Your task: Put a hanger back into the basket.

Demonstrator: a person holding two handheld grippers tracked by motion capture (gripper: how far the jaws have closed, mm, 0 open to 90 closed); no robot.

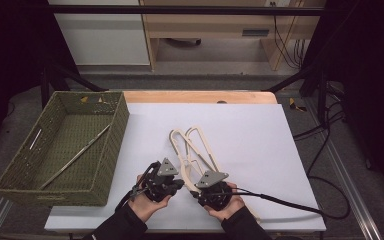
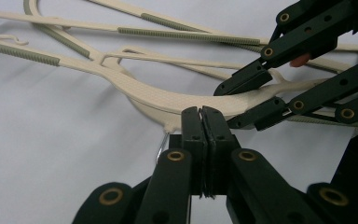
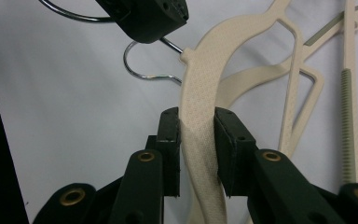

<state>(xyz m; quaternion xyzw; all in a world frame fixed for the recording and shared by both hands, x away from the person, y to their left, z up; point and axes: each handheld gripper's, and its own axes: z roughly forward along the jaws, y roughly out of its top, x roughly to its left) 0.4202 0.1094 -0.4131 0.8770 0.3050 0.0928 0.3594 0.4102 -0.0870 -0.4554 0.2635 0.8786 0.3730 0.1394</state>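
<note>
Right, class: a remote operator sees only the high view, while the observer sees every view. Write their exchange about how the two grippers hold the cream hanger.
Operator: Is my right gripper actually on the hanger?
Observer: Yes. The right gripper has its pads pressed on both sides of the cream hanger, near its neck.
Operator: And the left one?
Observer: The left gripper has its jaws shut, apparently pinching the metal hook where it leaves the neck.
</note>
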